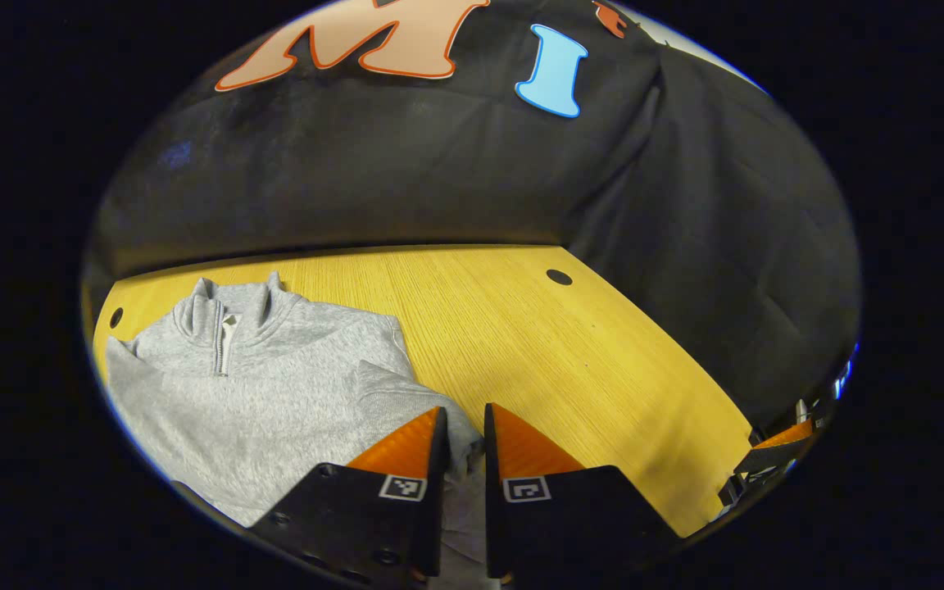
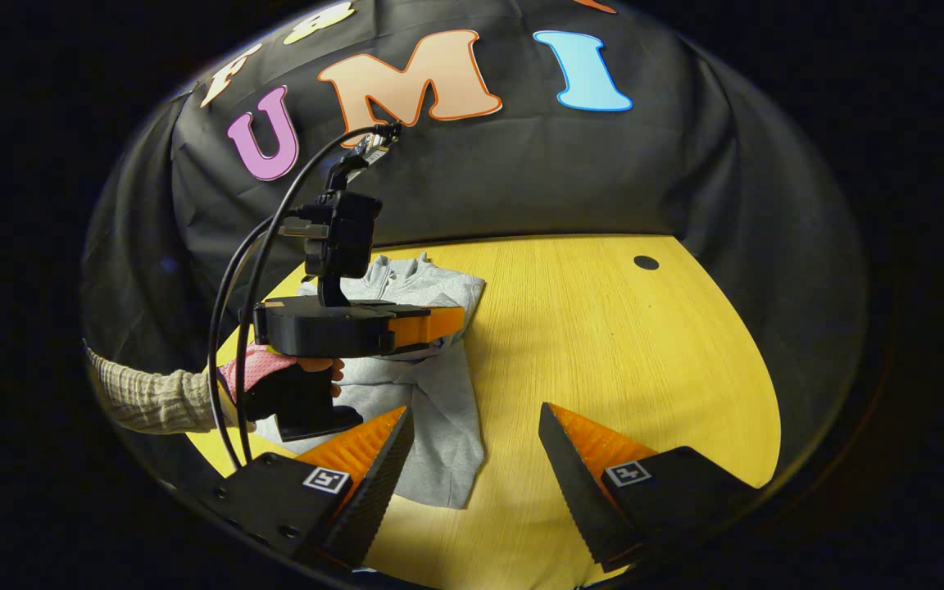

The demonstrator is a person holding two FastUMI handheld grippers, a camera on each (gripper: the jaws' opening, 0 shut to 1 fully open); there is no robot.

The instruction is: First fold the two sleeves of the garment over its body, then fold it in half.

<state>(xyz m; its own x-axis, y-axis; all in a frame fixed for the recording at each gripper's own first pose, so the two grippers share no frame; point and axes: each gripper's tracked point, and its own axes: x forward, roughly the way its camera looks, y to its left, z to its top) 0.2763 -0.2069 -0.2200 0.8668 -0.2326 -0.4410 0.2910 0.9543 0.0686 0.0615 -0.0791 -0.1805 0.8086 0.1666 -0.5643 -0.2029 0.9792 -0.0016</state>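
Note:
A grey zip-neck sweatshirt point(image 1: 275, 393) lies flat on the yellow table point(image 1: 587, 360), collar toward the far wall. In the left gripper view my left gripper point(image 1: 464, 428) is shut on a bunched fold of its sleeve fabric at the garment's right edge. The right gripper view shows that left gripper point(image 2: 457, 324) level over the sweatshirt point(image 2: 431, 287), held by a gloved hand point(image 2: 275, 373). A long grey sleeve point(image 2: 451, 442) trails toward me from under it. My right gripper point(image 2: 472, 419) is open above the table, just right of that sleeve's end, holding nothing.
The table point(image 2: 652, 369) has a round hole point(image 2: 646, 262) near its far right and another point(image 1: 115, 317) at the far left. Black cloth walls close in behind and to the right. Cables point(image 2: 234, 328) hang from the left gripper. A knit sleeve point(image 2: 144, 397) covers the person's forearm.

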